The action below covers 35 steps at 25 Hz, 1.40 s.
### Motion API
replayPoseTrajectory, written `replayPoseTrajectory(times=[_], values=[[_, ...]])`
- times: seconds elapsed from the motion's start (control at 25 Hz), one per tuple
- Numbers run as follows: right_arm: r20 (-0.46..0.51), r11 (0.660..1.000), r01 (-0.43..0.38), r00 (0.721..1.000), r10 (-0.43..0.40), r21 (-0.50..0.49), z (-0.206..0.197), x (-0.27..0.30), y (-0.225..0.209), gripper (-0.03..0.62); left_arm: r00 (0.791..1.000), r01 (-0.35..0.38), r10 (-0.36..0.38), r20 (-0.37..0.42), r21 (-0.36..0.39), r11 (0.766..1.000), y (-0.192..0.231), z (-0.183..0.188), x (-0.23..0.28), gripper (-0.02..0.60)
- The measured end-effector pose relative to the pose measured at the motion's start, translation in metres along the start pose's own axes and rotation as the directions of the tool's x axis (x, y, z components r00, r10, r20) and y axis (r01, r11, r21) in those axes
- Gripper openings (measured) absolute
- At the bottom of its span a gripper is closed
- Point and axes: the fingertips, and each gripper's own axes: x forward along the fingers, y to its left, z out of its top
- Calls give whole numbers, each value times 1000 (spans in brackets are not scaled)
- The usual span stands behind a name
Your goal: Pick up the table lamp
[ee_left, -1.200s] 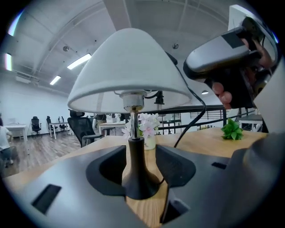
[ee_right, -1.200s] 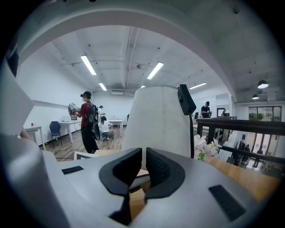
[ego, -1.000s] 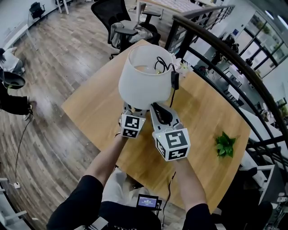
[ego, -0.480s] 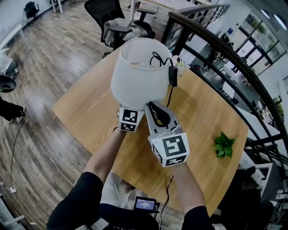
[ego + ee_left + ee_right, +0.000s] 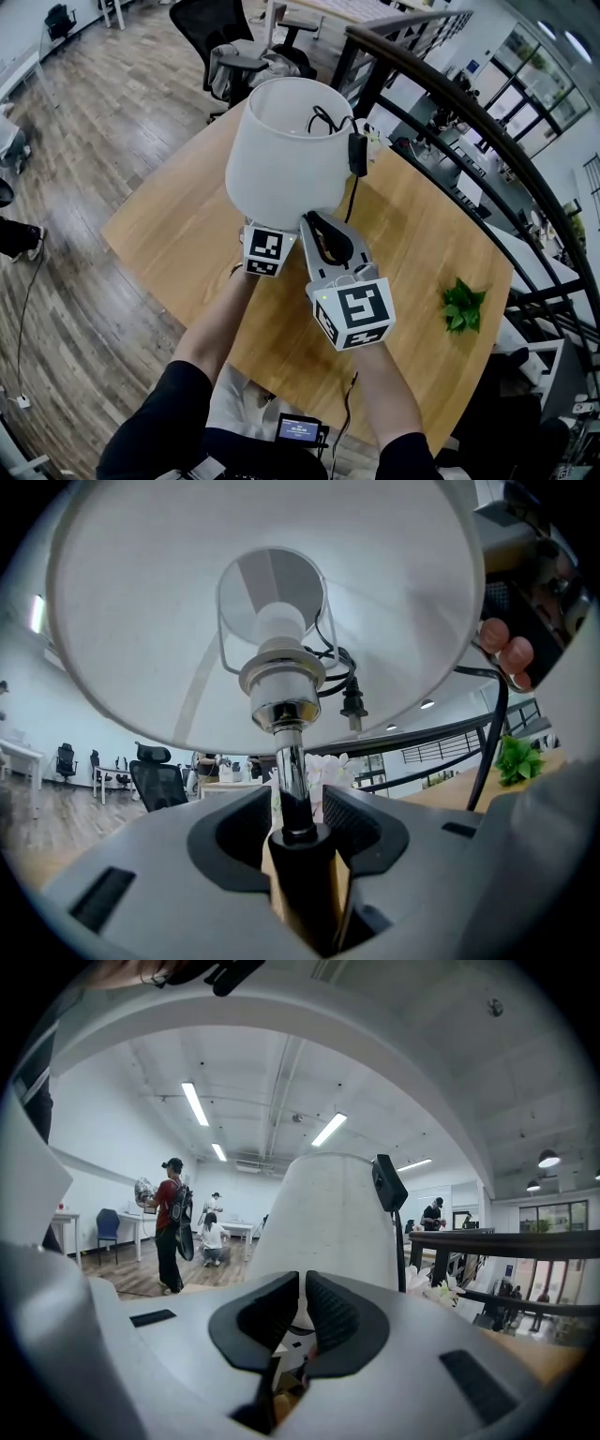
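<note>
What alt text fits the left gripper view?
The table lamp's stem stands between the open jaws of the left gripper; they have just been closing. Above, its white shade, seen from below, fills the frame, with the socket and a dangling plug.

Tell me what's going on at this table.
A person with a gripper in each hand is going for the table lamp on the wooden table. The left gripper has just been closing its jaws around the stem under the shade, with slim gaps still beside it. The right gripper sits alongside, jaws nearly together and empty.
</note>
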Motion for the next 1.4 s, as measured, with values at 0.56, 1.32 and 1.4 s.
replayPoseTrajectory(times=[0.56,1.32,1.4], values=[[7,997,41,999,-42,60,0,1,-8,51,999,-44,43,21,2,999,7,13,6,40],[70,992,47,996,-56,120,71,-26,-1,51,998,5,-8,-56,-51,999,-6,87,-19,26],[71,991,41,996,-50,131,84,-39,-1,51,998,11,-15,-69,-50,999,-12,102,-25,26]])
